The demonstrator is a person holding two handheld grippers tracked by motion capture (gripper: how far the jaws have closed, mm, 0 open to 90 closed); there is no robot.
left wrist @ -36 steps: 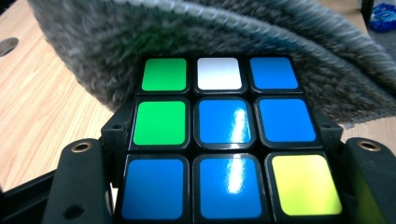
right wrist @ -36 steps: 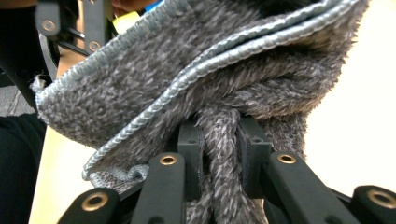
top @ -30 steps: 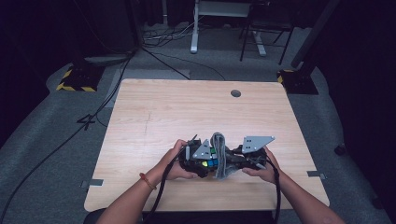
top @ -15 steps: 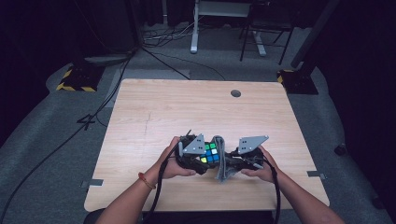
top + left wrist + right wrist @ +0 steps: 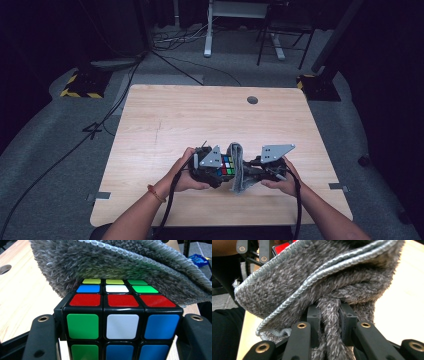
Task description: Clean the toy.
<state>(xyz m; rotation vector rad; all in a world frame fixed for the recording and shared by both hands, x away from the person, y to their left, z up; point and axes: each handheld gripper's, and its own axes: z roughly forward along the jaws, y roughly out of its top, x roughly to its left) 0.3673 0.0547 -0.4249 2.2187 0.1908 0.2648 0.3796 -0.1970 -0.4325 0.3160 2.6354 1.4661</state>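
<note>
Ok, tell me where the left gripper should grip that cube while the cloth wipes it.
Keep the grip it has: the left gripper clamps the cube by two opposite flat side faces, coming from the side away from the cloth. The flat, parallel faces seat the jaws squarely, and the top face stays free for the cloth that the right gripper pinches.

Black grippers with brass screws and grey three-cornered plates, black trailing cables, an orange wristband (image 5: 152, 193).
</note>
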